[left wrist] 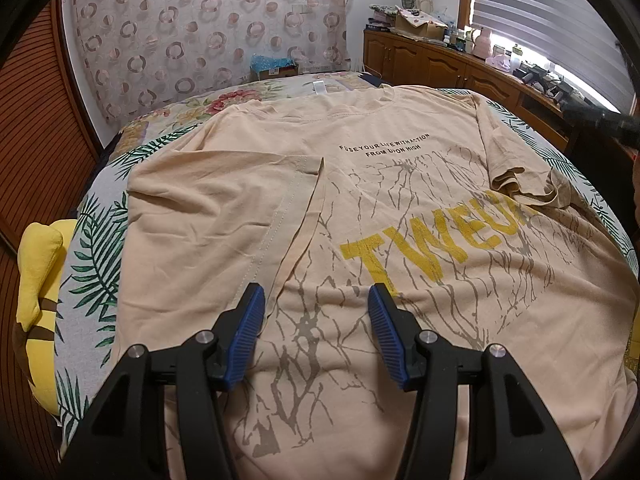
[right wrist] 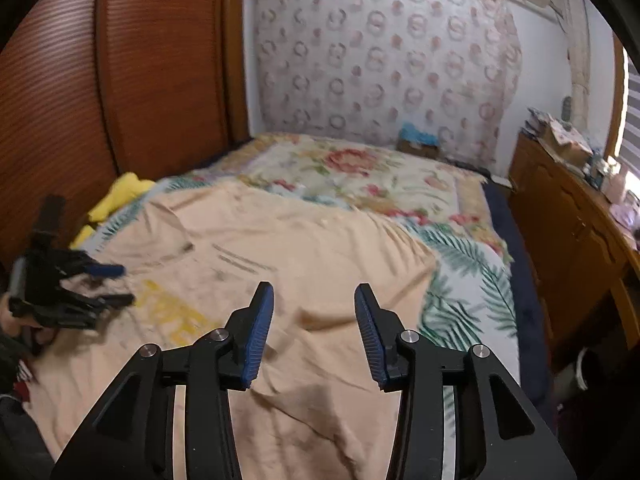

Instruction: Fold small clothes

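A peach T-shirt (left wrist: 400,208) with yellow letters and grey crack print lies spread on the bed; it also shows in the right wrist view (right wrist: 312,264). Its left sleeve (left wrist: 280,216) is folded in over the body, its right sleeve (left wrist: 520,184) is bunched. My left gripper (left wrist: 316,300) is open and empty just above the shirt's lower part; it also appears at the left of the right wrist view (right wrist: 116,284). My right gripper (right wrist: 314,300) is open and empty above the shirt's right side.
The bed has a floral and leaf-print cover (right wrist: 460,264). A yellow plush toy (left wrist: 40,280) lies at the bed's left edge by a wooden wardrobe (right wrist: 140,80). A cluttered wooden cabinet (left wrist: 460,64) runs along the right. A small box (left wrist: 276,68) sits at the bed's head.
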{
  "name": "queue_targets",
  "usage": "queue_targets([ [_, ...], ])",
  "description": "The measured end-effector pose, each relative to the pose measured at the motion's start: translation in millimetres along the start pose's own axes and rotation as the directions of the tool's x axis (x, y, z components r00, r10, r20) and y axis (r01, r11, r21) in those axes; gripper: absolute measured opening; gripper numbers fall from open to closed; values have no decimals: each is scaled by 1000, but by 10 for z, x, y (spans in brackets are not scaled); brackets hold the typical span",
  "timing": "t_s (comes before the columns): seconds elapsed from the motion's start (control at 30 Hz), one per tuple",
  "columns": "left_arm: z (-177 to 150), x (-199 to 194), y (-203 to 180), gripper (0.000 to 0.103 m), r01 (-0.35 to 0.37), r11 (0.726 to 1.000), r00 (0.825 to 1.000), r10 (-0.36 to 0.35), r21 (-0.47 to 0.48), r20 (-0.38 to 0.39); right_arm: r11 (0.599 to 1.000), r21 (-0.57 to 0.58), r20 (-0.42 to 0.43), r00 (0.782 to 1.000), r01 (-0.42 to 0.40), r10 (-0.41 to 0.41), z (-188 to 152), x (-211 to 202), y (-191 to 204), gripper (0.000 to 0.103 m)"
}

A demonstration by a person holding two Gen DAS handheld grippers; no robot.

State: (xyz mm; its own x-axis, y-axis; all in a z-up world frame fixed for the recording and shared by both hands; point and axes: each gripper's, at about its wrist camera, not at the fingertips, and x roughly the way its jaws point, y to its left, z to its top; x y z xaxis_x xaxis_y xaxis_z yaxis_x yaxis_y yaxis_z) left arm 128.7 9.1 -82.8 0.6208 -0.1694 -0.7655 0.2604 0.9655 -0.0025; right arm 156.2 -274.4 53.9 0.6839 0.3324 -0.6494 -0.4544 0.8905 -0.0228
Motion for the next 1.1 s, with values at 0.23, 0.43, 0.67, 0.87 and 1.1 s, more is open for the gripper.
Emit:
queue_targets([
  [0.23, -3, -3, -1, 54, 0, 1000, 1000, 0, 0, 0, 998, 62, -130, 991, -15, 23, -483, 243, -105, 42],
  [0.43, -1, -2, 1, 54, 0, 1000, 1000, 0, 0, 0, 991, 101, -174, 979, -91, 108, -644, 369, -37, 42],
  [0.67, -1, -5, 1, 54, 0, 1000, 1000, 0, 0, 0, 983, 93, -200, 964, -160, 176, -805, 202, 119, 36],
  [0.87, 0, -4, 1, 54, 0, 1000, 1000, 0, 0, 0, 983, 59, -187, 965, -175, 183, -920, -37, 304, 36],
  [1.1, 0, -5, 2, 54, 1, 1000, 1000, -1, -1, 0, 994, 26, -119, 986, -110, 113, -643, -23, 315, 36],
])
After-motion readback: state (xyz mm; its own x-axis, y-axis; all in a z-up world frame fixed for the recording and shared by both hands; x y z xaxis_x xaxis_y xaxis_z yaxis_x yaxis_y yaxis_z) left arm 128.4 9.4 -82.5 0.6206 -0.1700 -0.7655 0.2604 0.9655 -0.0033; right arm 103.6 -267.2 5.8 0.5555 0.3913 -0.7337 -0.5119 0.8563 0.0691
